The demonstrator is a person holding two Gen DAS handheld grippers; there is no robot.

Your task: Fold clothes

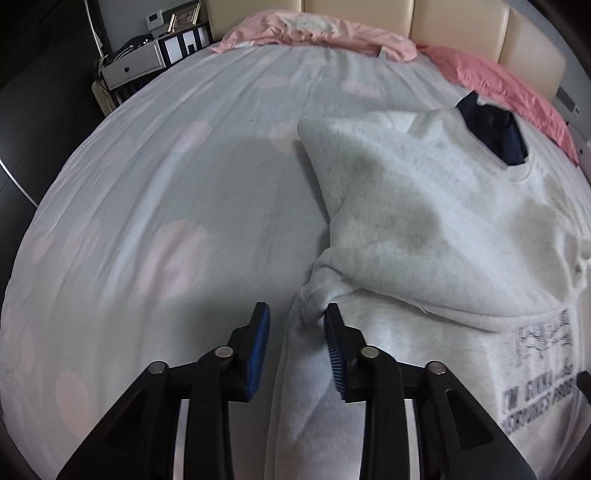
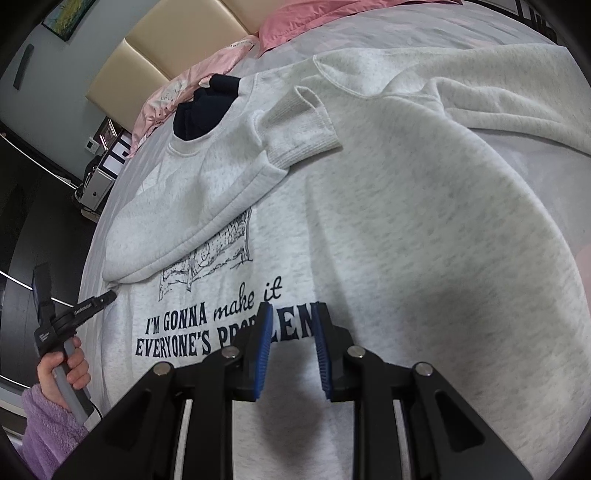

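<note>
A light grey sweatshirt with dark printed lettering lies on the bed, front up. One sleeve is folded across the chest, its ribbed cuff near the collar. My left gripper is open, its jaws on either side of the bunched side edge of the sweatshirt. It also shows in the right wrist view, held in a hand at the garment's left edge. My right gripper is open and empty, just above the lettering on the sweatshirt's front.
A white sheet with pale pink dots covers the bed. Pink pillows lie against a beige padded headboard. A dark garment shows inside the collar. A white bedside drawer unit stands at the far left.
</note>
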